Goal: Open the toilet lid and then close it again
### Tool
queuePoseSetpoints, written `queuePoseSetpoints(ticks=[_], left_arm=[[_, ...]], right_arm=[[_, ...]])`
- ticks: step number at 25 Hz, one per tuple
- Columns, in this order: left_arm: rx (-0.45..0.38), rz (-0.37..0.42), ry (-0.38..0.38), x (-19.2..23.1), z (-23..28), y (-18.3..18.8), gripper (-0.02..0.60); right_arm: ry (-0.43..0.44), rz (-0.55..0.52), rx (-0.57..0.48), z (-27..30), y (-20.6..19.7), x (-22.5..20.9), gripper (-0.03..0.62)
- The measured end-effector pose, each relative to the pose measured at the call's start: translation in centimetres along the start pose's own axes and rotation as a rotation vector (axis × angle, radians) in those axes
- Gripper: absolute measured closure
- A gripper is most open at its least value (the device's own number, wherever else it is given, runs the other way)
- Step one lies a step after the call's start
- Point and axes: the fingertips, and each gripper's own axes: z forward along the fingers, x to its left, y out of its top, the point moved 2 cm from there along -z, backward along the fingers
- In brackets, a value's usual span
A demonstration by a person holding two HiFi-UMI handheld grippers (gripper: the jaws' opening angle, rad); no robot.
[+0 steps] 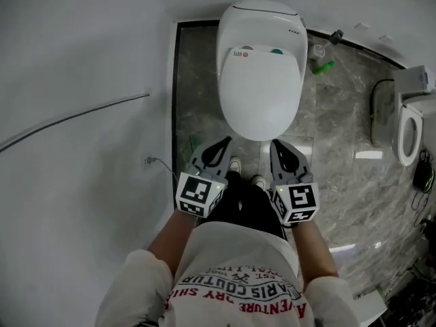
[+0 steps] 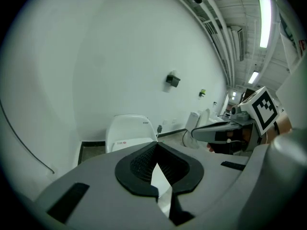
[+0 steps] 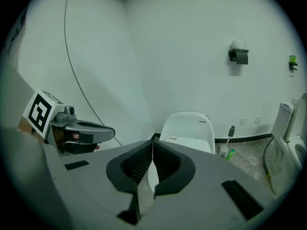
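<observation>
A white toilet stands against the wall with its lid (image 1: pixel 261 90) down; the lid also shows in the left gripper view (image 2: pixel 129 133) and the right gripper view (image 3: pixel 188 128). My left gripper (image 1: pixel 223 144) is shut and empty, its tip just short of the lid's front left edge. My right gripper (image 1: pixel 277 146) is shut and empty too, just short of the front right edge. Neither touches the lid. In each gripper view the jaws meet with nothing between them, and the other gripper shows at the side.
A white wall (image 1: pixel 82 80) with a grey cable (image 1: pixel 75 116) runs along the left. A grey marble floor (image 1: pixel 347 148) lies to the right, with a green bottle (image 1: pixel 323 67) beside the toilet and another white fixture (image 1: pixel 409 125) at the far right. My feet (image 1: pixel 245 172) stand before the bowl.
</observation>
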Motion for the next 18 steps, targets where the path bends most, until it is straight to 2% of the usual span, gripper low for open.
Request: queuePoseSetpoints(ticks=[8, 13, 18], left_arm=[[0.033, 0.010, -0.013, 2.7, 6.9, -6.1, 0.575], [0.033, 0.099, -0.043, 3.8, 10.8, -10.3, 0.575], [0.080, 0.171, -0.053, 3.9, 14.0, -15.3, 0.575]], right_arm=[[0.029, -0.065, 0.048, 5.9, -6.3, -3.2, 0.579], [0.037, -0.153, 0.075, 9.8, -11.2, -4.5, 0.579], [0.050, -0.242, 0.129, 12.3, -16.6, -6.0, 0.577]])
